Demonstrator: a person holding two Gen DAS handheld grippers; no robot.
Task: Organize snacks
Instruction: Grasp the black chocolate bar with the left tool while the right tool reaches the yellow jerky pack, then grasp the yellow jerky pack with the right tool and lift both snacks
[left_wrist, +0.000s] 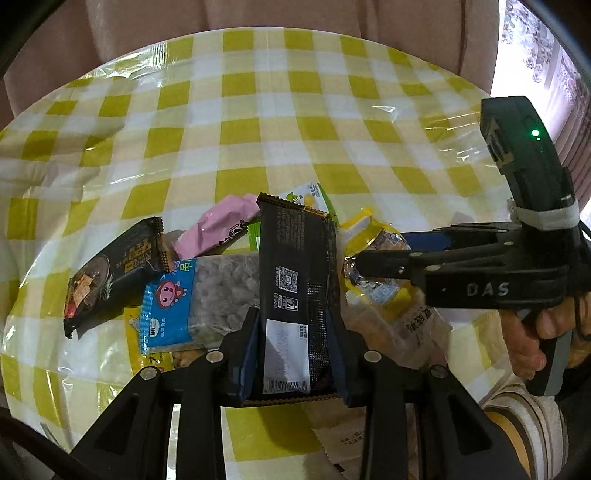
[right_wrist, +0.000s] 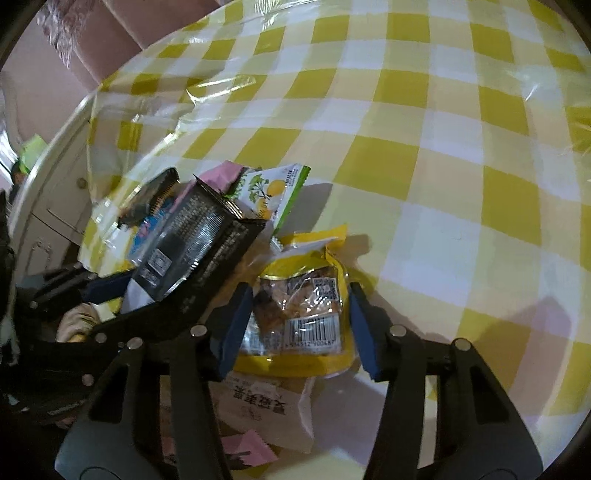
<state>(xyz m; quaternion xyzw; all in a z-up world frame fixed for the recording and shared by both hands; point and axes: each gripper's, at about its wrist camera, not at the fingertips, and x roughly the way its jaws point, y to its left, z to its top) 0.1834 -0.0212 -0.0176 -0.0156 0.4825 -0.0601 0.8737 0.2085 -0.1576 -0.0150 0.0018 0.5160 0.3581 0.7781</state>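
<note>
On the checked surface (left_wrist: 314, 122), the left tongs (left_wrist: 293, 332) pinch a black snack packet (left_wrist: 295, 266) above the heap's middle; right tongs (right_wrist: 301, 325) spread wide around a yellow packet (right_wrist: 306, 295), seemingly not touching.

Snack packets (left_wrist: 207, 295) lie heaped at the table (left_wrist: 295, 122) near edge; one wrapper (left_wrist: 295, 295) stands between the left claw (left_wrist: 295, 354) fingers, above the heap.
</note>
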